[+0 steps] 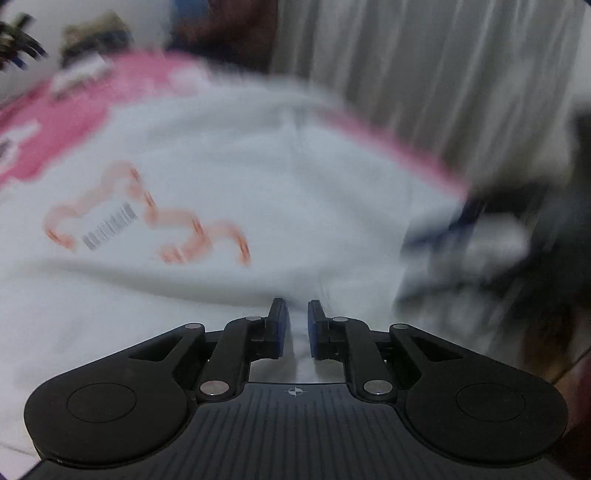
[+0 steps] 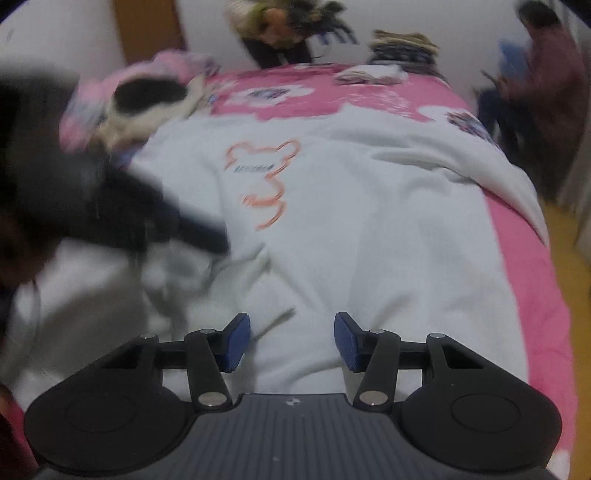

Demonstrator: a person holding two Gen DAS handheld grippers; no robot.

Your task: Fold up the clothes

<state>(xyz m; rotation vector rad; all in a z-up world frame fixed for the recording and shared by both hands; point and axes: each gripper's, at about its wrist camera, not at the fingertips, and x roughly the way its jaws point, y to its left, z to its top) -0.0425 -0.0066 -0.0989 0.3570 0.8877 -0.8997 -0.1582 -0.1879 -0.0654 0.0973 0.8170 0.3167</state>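
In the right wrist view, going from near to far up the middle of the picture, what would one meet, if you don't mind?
Right gripper with open jaws → white sweatshirt → orange bear outline printed on it → pink bedspread → a person bending at the far edge.

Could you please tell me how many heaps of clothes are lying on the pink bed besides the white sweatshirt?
2. A jumbled pink, black and cream heap lies at the far left of the bed; a neater stacked pile sits at its far end. Others may be hidden.

white sweatshirt [image 2: 369,229] spread on pink bedspread [image 2: 528,280], right gripper [image 2: 291,341] agape
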